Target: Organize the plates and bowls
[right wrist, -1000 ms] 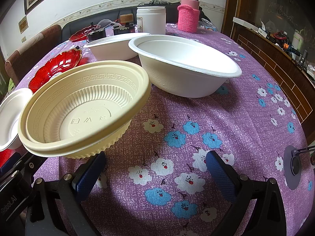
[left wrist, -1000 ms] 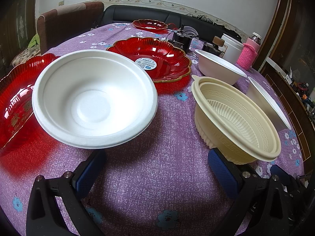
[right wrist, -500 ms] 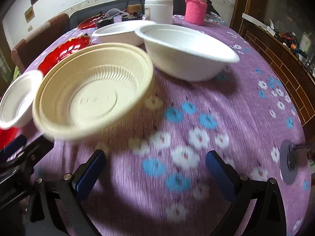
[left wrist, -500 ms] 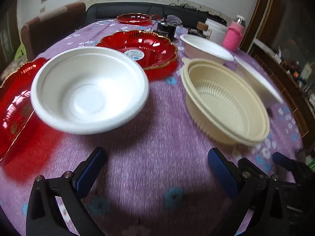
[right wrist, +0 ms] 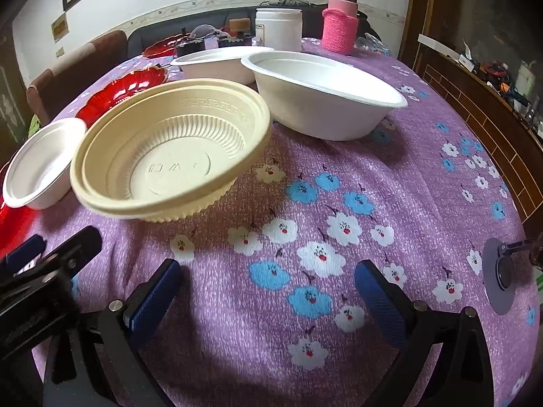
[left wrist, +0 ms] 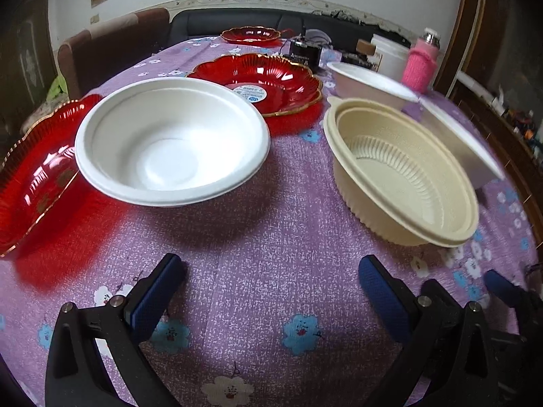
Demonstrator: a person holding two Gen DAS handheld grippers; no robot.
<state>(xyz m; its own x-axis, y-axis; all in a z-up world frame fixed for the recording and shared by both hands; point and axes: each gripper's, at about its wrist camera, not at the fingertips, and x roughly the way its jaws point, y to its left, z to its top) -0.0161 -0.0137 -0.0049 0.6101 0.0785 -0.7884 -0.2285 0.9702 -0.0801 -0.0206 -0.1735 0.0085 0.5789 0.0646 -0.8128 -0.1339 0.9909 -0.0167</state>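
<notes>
My left gripper (left wrist: 271,285) is open and empty above the purple cloth, short of a white foam bowl (left wrist: 171,146) to its front left. A cream ribbed plastic bowl (left wrist: 400,169) stands to its front right. My right gripper (right wrist: 266,286) is open and empty, with the same cream bowl (right wrist: 169,156) to its front left and a large white foam bowl (right wrist: 322,98) ahead. Another white bowl (right wrist: 220,62) stands behind. Red glass plates lie in the left wrist view, one at the left edge (left wrist: 30,176), one in the middle (left wrist: 264,81), one far back (left wrist: 251,35).
A round table wears a purple flowered cloth (right wrist: 339,210). At the back stand a white jar (right wrist: 278,28), a pink-sleeved bottle (right wrist: 339,23) and small dark gadgets (left wrist: 303,52). A wooden cabinet (right wrist: 482,101) runs along the right. A chair (left wrist: 108,51) stands at the back left.
Both grippers have drawn back and risen a little from the bowls. The bowls and plates have not moved. Both jaws stay open.
</notes>
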